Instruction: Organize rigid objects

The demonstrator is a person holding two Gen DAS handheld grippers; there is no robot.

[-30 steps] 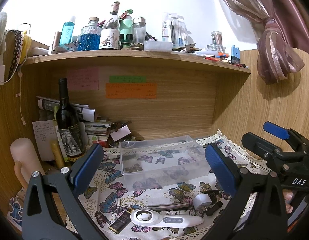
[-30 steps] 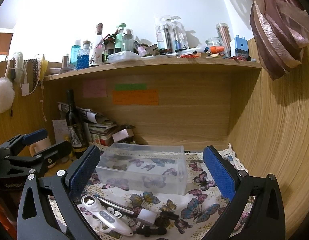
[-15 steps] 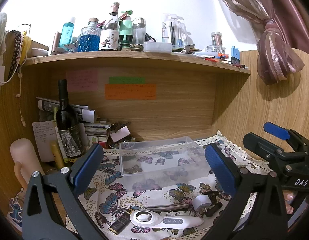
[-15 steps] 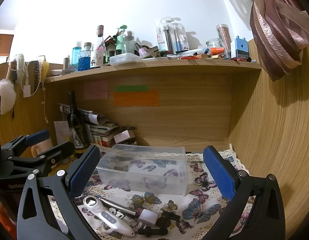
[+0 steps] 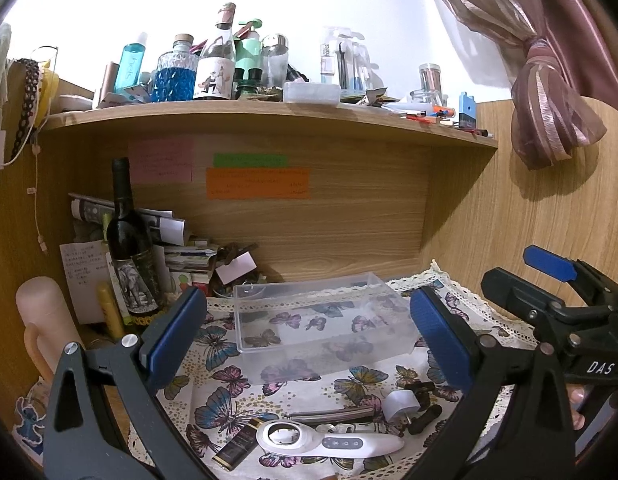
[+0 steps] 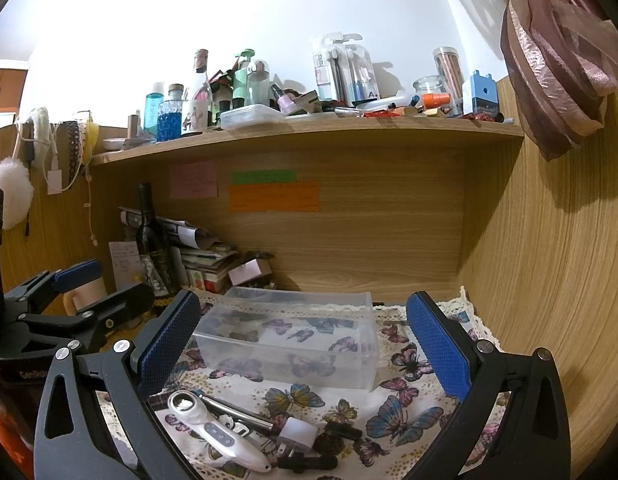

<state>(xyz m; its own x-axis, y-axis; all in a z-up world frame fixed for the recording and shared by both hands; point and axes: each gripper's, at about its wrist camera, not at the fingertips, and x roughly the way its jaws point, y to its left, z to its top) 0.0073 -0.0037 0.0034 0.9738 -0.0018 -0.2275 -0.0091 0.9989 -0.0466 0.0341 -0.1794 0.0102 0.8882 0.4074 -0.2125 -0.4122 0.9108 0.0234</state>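
Observation:
An empty clear plastic box (image 5: 321, 322) (image 6: 289, 344) stands on the butterfly cloth (image 5: 225, 408) (image 6: 405, 412). In front of it lie a white handheld device (image 5: 329, 440) (image 6: 213, 432), a metal rod (image 5: 329, 414) (image 6: 233, 404), a white plug adapter (image 5: 401, 402) (image 6: 299, 434), a small dark box (image 5: 237, 442) and black small parts (image 6: 309, 460). My left gripper (image 5: 309, 336) is open and empty, above the items. My right gripper (image 6: 305, 340) is open and empty too; it also shows at the right of the left wrist view (image 5: 549, 276).
A dark wine bottle (image 5: 131, 252) (image 6: 153, 244), rolled papers and books (image 5: 189, 256) crowd the back left. A pink cylinder (image 5: 45, 320) stands at far left. The shelf (image 5: 269, 116) above holds several bottles. Wooden walls (image 6: 549, 280) close the right and back.
Both views shift only slightly. The right gripper has risen a little. Nothing on the cloth has moved, and both grippers stay open.

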